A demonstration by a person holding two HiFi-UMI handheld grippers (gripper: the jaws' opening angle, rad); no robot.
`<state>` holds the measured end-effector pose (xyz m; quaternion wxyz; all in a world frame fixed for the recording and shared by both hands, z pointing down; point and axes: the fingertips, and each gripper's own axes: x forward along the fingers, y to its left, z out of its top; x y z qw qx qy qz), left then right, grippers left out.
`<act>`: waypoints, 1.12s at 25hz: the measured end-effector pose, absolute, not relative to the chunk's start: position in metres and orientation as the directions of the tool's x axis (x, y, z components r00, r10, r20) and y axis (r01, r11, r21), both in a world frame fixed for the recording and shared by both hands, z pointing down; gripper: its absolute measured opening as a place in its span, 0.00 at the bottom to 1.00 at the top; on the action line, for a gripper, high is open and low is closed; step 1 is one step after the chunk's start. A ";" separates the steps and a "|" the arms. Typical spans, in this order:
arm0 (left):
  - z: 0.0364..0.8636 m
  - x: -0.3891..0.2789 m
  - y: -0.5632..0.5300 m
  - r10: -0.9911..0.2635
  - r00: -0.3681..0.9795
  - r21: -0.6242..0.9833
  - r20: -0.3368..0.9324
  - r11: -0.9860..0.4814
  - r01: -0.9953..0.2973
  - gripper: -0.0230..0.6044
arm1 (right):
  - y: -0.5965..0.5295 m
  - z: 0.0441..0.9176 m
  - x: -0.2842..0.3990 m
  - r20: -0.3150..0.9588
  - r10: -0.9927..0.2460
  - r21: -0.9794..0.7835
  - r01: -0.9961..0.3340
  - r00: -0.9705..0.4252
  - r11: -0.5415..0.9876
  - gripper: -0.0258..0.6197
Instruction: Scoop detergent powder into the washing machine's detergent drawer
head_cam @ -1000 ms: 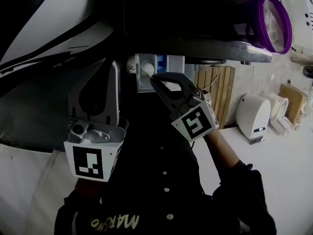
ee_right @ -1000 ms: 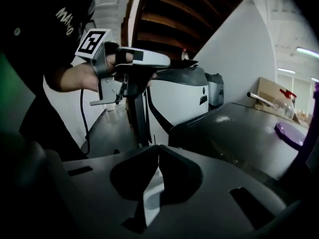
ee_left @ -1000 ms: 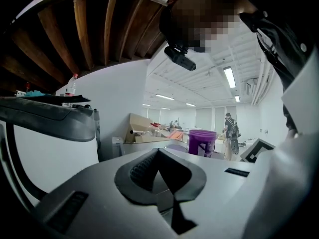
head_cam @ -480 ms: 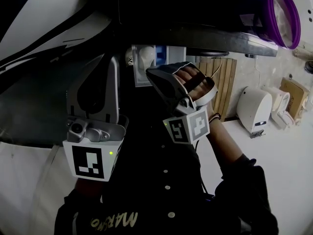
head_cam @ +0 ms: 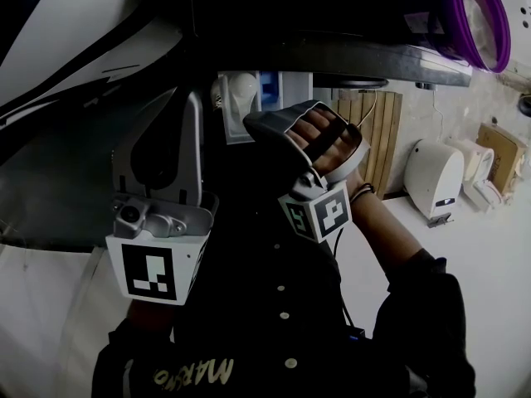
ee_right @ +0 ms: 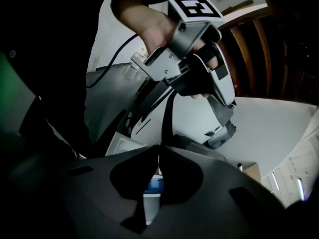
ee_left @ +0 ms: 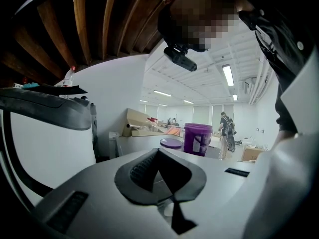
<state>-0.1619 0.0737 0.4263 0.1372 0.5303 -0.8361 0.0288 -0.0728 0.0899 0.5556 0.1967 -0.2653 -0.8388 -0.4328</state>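
Head view: shows gold upside-down lettering on a dark shirt (head_cam: 191, 376), beginning "MAR", the rest unreadable, and black-and-white square markers (head_cam: 153, 274) on both cubes. Shows the grey left gripper (head_cam: 186, 108) pointing up-frame beside the open white-and-blue detergent drawer (head_cam: 292, 89), and the right gripper (head_cam: 253, 125) tilted onto its side, a hand (head_cam: 328, 143) wrapped over it, tips at the drawer.

Left gripper view: clenched on nothing, facing a purple plastic bucket (ee_left: 198, 139), label too small to read.

Right gripper view: clenched likewise, blue drawer compartment behind the tips.
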 end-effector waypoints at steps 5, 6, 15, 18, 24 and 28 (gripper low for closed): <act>0.421 -0.163 0.072 -0.880 -0.400 0.089 0.255 0.433 -0.897 0.05 | 0.091 0.551 -0.074 0.550 0.277 0.594 0.602 -0.788 0.535 0.09; 0.418 -0.163 0.072 -0.881 -0.400 0.086 0.253 0.433 -0.897 0.05 | 0.089 0.548 -0.076 0.547 0.283 0.545 0.592 -0.788 0.594 0.09; 0.386 -0.168 0.063 -0.894 -0.392 0.097 0.219 0.420 -0.903 0.05 | 0.039 0.513 -0.100 0.450 0.344 -0.414 0.148 -0.824 0.898 0.09; 0.373 -0.169 0.055 -0.906 -0.374 0.093 0.200 0.397 -0.913 0.05 | 0.026 0.510 -0.093 0.458 0.329 -0.493 0.071 -0.826 0.867 0.09; 0.341 -0.180 0.038 -0.921 -0.356 0.063 0.155 0.369 -0.927 0.05 | 0.005 0.465 -0.092 0.435 0.272 -0.485 0.031 -0.858 0.874 0.09; 0.322 -0.177 0.023 -0.945 -0.307 0.056 0.117 0.315 -0.947 0.05 | -0.018 0.422 -0.097 0.371 0.192 -0.475 -0.008 -0.909 0.880 0.09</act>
